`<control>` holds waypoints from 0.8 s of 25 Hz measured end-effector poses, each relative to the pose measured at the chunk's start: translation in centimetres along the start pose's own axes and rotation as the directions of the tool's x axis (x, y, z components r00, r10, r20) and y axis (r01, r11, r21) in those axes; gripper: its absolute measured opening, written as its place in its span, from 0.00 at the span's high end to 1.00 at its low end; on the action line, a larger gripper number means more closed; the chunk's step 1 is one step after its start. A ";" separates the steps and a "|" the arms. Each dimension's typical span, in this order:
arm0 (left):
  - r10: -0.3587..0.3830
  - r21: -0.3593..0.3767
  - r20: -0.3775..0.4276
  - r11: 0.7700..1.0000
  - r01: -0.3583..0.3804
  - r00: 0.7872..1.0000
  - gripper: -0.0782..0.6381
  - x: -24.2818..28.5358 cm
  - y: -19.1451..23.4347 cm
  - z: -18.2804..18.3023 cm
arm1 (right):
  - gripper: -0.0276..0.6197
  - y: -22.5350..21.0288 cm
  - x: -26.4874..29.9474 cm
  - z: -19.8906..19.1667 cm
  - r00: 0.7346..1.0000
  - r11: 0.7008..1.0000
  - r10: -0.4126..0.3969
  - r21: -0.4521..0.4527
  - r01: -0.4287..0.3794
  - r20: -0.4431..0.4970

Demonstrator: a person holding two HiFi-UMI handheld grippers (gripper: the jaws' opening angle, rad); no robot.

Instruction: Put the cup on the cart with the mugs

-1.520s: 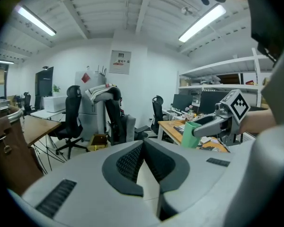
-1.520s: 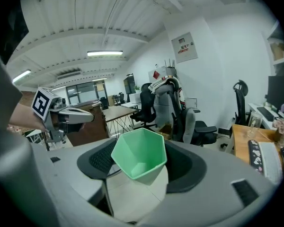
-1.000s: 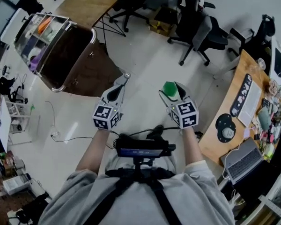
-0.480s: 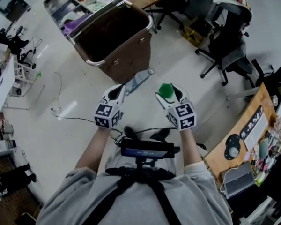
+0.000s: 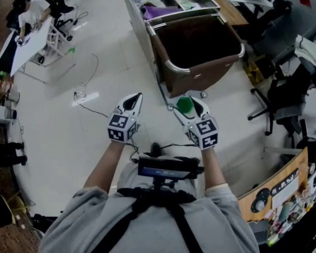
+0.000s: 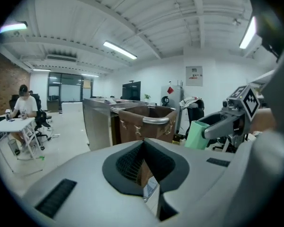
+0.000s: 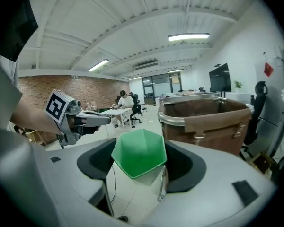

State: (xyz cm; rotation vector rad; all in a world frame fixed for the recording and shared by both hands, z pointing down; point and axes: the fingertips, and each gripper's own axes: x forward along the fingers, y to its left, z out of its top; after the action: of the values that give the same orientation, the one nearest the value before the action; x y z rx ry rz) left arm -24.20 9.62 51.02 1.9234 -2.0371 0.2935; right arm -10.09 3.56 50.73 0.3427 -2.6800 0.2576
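Green cup (image 7: 139,152) looks like light, stiff plastic, pinched by its sides in the right gripper (image 5: 186,105), near the cart (image 5: 200,74). Smooth walls, might slip. Left gripper (image 5: 135,100) is closed, empty.

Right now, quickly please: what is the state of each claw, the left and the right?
Left claw: closed, holding nothing.
Right claw: closed on the green cup.

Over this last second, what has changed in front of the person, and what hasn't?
The person turned toward the cart, which swung from upper left to straight ahead, nearer. Unchanged: right gripper clamps the green cup; left gripper shut and empty.
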 end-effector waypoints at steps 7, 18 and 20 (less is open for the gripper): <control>0.177 -0.084 0.007 0.981 -0.176 0.984 0.89 -5.3 9.7 -1.2 | 0.46 6.4 8.4 3.3 0.987 0.984 0.148 -0.091 -0.153 -0.057; 0.349 -0.161 -0.011 0.924 -0.346 0.937 0.89 -5.1 17.6 -1.3 | 0.46 9.0 19.2 6.9 0.927 0.914 0.345 -0.173 -0.368 -0.147; 0.375 -0.167 -0.012 0.913 -0.372 0.927 0.89 -4.6 19.2 -0.9 | 0.46 9.2 21.1 8.3 0.916 0.901 0.374 -0.177 -0.396 -0.147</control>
State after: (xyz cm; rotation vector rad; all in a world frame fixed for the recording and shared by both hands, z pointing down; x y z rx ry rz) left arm -43.06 15.54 51.52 1.4359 -2.3548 0.1831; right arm -34.34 6.18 51.30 -0.2652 -2.6133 0.1103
